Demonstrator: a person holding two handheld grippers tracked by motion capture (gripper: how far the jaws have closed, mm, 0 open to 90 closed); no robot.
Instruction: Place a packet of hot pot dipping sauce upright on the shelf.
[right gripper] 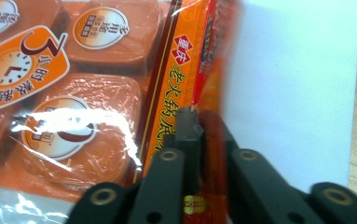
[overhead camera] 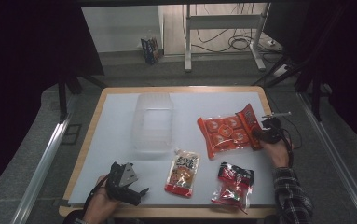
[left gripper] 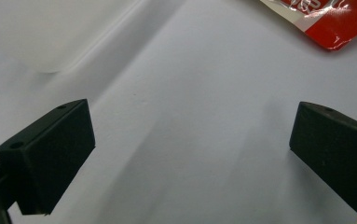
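Glossy orange packet [right gripper: 97, 93], crinkled edge pinched, right hand-held gripper [right gripper: 199, 135]

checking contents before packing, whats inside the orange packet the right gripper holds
Through the orange packet, wrapped orange blocks with round labels show. The right gripper pinches its edge flap, hiding part of it.

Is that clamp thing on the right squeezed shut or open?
Shut. The right gripper pinches the edge of the orange snack pack, its black jaws pressed together on the wrapper's seam.
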